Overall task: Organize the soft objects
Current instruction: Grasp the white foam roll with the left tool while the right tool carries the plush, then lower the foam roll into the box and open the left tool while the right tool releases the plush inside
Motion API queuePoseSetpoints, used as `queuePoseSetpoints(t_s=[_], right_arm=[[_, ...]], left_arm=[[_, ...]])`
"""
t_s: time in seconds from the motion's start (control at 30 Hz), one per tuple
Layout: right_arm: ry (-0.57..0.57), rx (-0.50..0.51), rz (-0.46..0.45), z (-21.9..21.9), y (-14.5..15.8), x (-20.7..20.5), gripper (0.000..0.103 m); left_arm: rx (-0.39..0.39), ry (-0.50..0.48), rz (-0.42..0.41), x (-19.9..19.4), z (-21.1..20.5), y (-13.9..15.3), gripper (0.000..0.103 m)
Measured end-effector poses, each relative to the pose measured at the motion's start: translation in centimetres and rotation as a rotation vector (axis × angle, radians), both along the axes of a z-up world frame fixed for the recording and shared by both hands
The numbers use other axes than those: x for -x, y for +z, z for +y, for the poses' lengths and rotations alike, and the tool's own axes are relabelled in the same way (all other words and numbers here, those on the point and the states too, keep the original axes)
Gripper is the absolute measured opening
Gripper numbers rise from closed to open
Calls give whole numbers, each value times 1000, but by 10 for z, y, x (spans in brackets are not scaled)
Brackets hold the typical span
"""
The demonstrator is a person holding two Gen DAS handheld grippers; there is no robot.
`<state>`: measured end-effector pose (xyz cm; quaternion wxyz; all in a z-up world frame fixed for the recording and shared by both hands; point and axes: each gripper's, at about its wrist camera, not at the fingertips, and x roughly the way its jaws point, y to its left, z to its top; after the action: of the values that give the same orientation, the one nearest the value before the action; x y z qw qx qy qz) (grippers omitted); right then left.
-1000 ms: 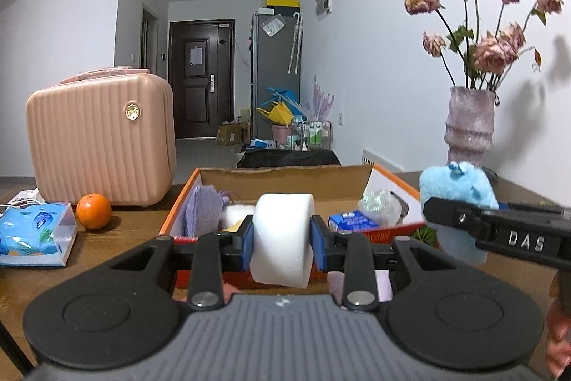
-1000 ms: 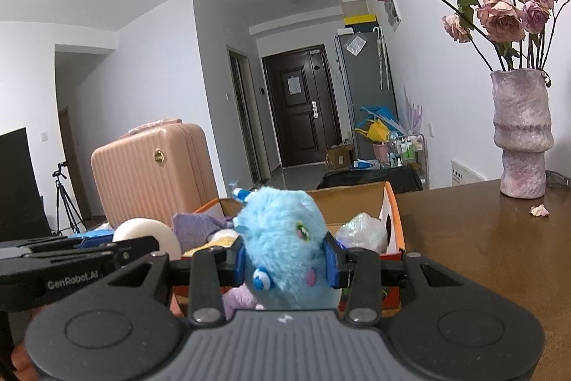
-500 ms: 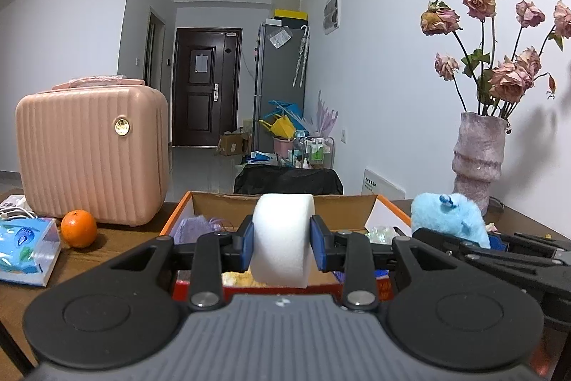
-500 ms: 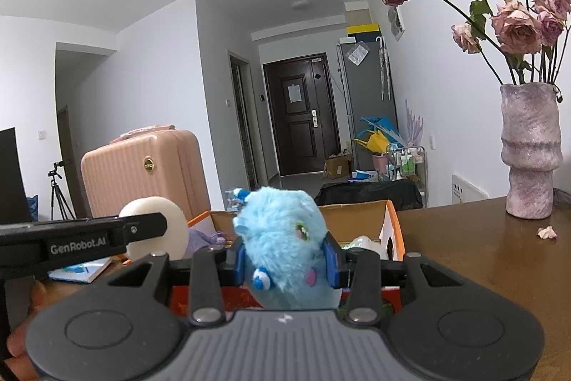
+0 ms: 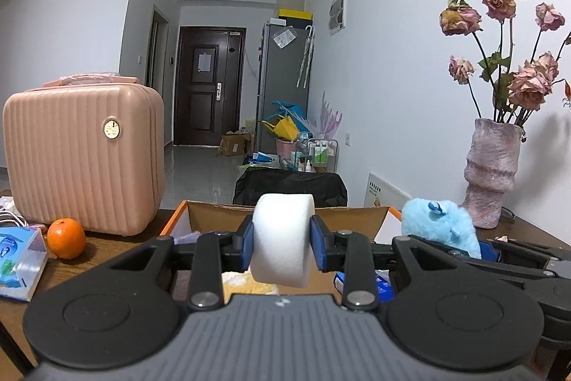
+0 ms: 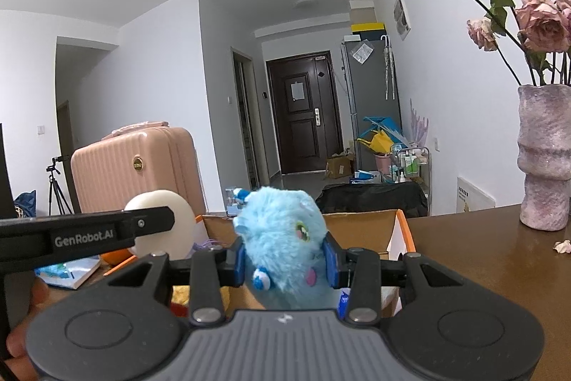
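Through the left wrist view, we see our left tongs (image 5: 282, 247) clamped on a white foam roll (image 5: 282, 240), the blue pads pressing its two flat ends so that its round axis runs crosswise between the pads and its curved face points ahead. Directly beyond and a little below it lies the open cardboard box (image 5: 285, 213), its orange-edged rim just in front of the tongs, with other small items showing inside: something yellow and something blue, too hidden to name. To the right in this view, our right tongs reach forward with the blue plush toy (image 5: 439, 225), near the box's right corner. On the worktop (image 5: 107, 249) to the left stand a pink suitcase (image 5: 84, 159), an orange (image 5: 66, 238) and a tissue pack (image 5: 19, 259); a vase (image 5: 492, 166) of dried roses stands to the right. Through the right wrist view, our right tongs (image 6: 285, 265) grip the plush toy upright, pads squeezing its sides, its face turned toward the lens. The box again sits straight ahead and below, its far wall rising behind the toy. Our left tongs cross the left of this view with the roll beside the box's left edge. We judge both hands about equally near the box, so the coming move turns on a short forward-and-down reach into it, or away from it if these things are being taken out.
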<state>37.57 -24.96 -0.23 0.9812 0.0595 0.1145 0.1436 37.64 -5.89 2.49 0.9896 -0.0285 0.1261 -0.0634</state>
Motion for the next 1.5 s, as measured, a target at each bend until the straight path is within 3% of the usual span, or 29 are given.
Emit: queuePoseSetpoints(t_s=[1.07, 1.13, 1.2, 1.23, 1.3, 1.37, 1.5], right_arm=[[-9, 93, 79, 7, -6, -70, 42], [-11, 98, 100, 7, -7, -73, 45], [-26, 101, 107, 7, -8, -74, 45], [-32, 102, 109, 7, -8, -74, 47], [-36, 94, 116, 5, -8, -75, 60], [-48, 88, 110, 5, -8, -73, 79], [-65, 83, 97, 2, -8, -71, 97]], left_arm=[[-16, 38, 59, -73, 6, -13, 34], [-17, 43, 65, -74, 7, -14, 43], [-18, 53, 63, -74, 7, -13, 59], [-15, 62, 61, -73, 8, -13, 61], [-18, 81, 50, -72, 9, -13, 77], [-15, 93, 51, -71, 10, -13, 85], [-21, 130, 38, -68, 11, -12, 103]])
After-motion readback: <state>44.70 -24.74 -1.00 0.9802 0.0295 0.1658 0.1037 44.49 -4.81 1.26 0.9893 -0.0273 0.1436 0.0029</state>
